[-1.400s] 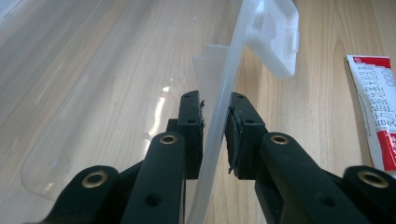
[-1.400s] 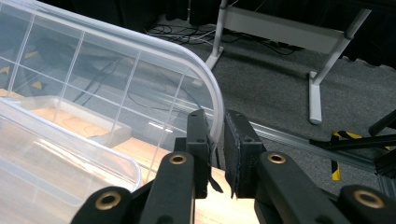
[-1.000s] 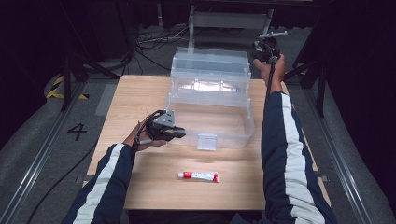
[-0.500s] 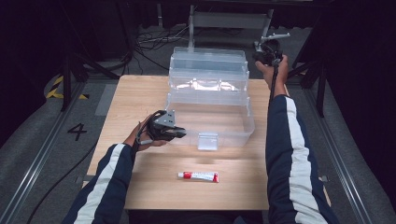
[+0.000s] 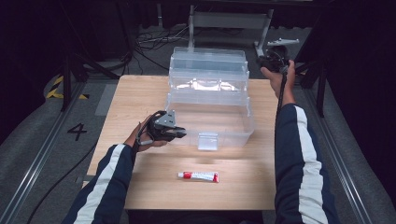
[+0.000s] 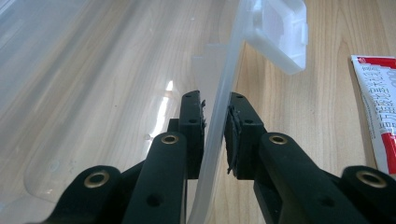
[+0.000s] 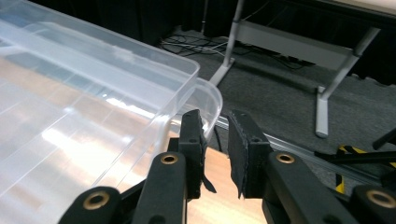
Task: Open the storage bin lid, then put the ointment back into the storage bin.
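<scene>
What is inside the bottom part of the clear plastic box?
The clear plastic box looks empty: through its bottom shows the wooden table. The left hand-held gripper hides a small corner.

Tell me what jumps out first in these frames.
A big clear plastic box sits open mid-table, lid tipped up at the far side. The left tongs straddle its near wall, with a red-and-white tube alone on the wood nearer the person. The right tongs sit open beside the lid's far-right corner.

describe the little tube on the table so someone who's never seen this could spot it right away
Start at the wooden table and find the big clear plastic box in its middle. Between that box and the table's near edge lies the tube flat on the wood. It is the one small white and red thing there.
</scene>
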Demonstrator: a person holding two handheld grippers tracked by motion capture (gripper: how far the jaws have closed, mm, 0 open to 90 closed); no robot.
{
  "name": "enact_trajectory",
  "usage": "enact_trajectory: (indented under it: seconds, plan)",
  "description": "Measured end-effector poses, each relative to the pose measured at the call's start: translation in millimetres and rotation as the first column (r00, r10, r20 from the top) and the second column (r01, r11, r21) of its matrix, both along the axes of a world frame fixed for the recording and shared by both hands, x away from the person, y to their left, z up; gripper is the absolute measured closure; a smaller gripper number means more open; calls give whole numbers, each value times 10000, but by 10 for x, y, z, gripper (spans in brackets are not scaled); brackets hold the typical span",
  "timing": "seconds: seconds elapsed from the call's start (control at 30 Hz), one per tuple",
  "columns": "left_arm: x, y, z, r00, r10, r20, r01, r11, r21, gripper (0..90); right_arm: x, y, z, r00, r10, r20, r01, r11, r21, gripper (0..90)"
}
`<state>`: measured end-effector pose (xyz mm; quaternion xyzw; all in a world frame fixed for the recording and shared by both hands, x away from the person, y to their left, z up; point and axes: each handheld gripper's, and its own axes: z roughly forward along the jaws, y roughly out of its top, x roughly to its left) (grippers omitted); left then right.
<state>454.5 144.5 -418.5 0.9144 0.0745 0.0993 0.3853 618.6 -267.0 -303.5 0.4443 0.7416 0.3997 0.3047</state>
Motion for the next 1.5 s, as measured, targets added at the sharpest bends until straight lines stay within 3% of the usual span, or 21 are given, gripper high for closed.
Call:
enact_trajectory:
  seconds: [0.27, 0.37, 0.9, 1.13, 1.37, 1.43, 1.5]
  plan:
    - [-1, 1, -1, 10000, 13, 72, -13, 10000, -10, 786, -371, -1, 43, 9974, 701, 192, -695, 9971, -294, 733]
    - [-1, 1, -2, 10000, 10, 83, -10, 10000, -33, 785, -443, 10, 44, 9962, 841, 207, -832, 9957, -406, 728]
    - [-9, 1, -8, 10000, 57, 69, -56, 9999, -108, 779, -1128, -29, -18, 9784, 2026, 416, -2005, 9784, -503, 618]
    - [-10, 0, -9, 9999, 103, 69, -102, 9999, -129, 773, -1369, -54, -131, 9690, 2466, 171, -2448, 9668, -738, 569]
    - [-19, 0, 3, 9995, 304, 77, -303, 9995, -34, 759, -1700, -51, -311, 9446, 3268, -322, -3283, 9416, -745, 520]
    - [-21, 3, 1, 9992, 410, 20, -410, 9991, -63, 725, -1773, -44, -379, 9325, 3579, -491, -3602, 9316, -495, 514]
    - [-27, 11, 12, 9988, 492, 70, -492, 9988, -4, 719, -1799, -34, -412, 9293, 3642, -614, -3675, 9285, -536, 509]
